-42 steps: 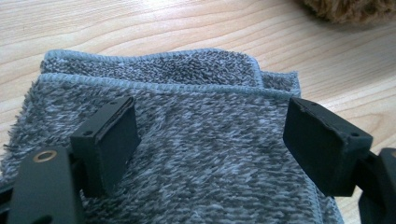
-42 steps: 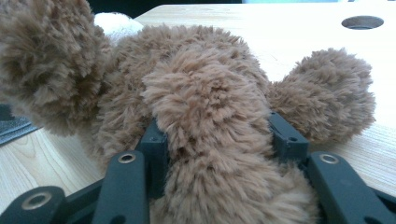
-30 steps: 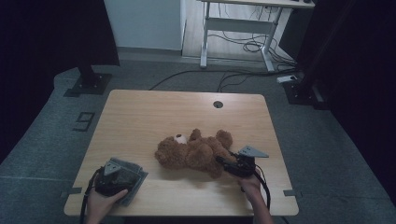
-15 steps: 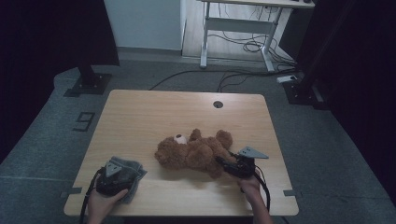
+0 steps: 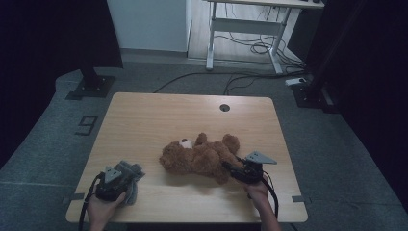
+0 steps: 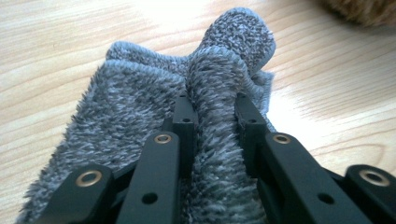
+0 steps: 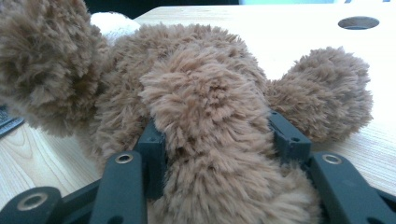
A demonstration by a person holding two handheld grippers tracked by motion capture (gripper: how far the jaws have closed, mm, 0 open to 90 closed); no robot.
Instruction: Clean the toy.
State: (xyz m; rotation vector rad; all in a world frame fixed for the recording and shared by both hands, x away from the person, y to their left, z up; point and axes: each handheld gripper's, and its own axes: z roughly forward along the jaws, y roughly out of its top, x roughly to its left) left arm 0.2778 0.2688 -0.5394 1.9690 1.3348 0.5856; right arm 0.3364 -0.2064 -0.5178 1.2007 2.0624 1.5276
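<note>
The right claw pinned the teddy bear's leg, steadying it on the table; the left claw, jaws just closing, pinched a fold of grey cloth, ready to wipe.

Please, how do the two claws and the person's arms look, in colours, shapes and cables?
Both claws are black. In the high view the left claw and right claw each carry a grey three-cornered plate on top and trail a black cable. In the left claw view, the flat black linkage bars have round metal rivets and end in blocky black pads. The forearms look bare; no sleeve is visible.
</note>
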